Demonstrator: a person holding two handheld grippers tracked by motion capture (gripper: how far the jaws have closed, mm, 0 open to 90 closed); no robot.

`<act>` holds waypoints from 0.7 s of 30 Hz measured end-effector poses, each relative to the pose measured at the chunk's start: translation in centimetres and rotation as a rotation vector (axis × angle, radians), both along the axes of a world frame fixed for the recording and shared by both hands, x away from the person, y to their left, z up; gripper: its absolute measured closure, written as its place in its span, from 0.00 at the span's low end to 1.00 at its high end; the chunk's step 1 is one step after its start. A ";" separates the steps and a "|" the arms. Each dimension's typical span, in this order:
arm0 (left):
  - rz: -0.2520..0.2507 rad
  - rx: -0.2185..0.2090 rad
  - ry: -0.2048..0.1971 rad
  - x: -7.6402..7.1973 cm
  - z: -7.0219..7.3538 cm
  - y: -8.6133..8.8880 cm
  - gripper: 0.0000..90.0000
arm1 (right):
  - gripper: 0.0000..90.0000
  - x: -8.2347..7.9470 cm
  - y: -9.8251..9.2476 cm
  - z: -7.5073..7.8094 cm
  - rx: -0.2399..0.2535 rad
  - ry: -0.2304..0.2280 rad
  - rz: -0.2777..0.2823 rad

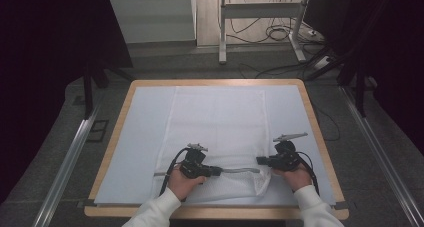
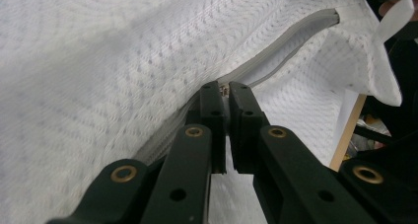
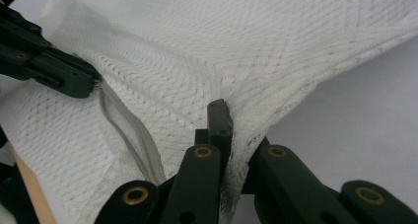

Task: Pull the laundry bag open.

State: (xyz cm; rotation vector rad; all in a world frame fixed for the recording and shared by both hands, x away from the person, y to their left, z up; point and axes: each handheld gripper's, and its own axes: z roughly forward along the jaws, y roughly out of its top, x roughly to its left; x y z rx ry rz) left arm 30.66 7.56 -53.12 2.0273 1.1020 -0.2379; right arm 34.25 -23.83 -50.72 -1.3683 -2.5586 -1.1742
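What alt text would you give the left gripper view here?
The left hand-held gripper is shut on the small metal zipper pull of a white mesh bag, its black jaws rising from the bottom. The grey zipper runs up and right to the bag's corner.

A lab-style recording bay rather than a home: dark curtains [image 1: 45, 62] closing in both sides, aluminium rails [image 1: 67, 159] running along the grey carpeted floor [image 1: 45, 182]. Behind the wood-edged counter [image 1: 112, 137], a bare metal frame stand [image 1: 260, 17] and loose cables [image 1: 277, 34] trailing to a power strip [image 1: 322, 62]. Counter top covered by a plain pale sheet [image 1: 140, 137].
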 end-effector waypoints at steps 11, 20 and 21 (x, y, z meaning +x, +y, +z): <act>0.029 -0.028 -0.001 -0.2 0.4 1.4 0.96 | 0.99 0.0 -0.1 -0.1 -0.001 -0.003 -0.003; 0.030 -0.026 0.004 -0.1 0.5 2.1 0.96 | 0.99 0.1 -0.1 -0.1 0.000 -0.004 -0.005; 0.037 -0.027 0.004 -0.2 0.6 2.2 0.96 | 0.99 0.1 0.0 -0.1 0.002 -0.004 -0.004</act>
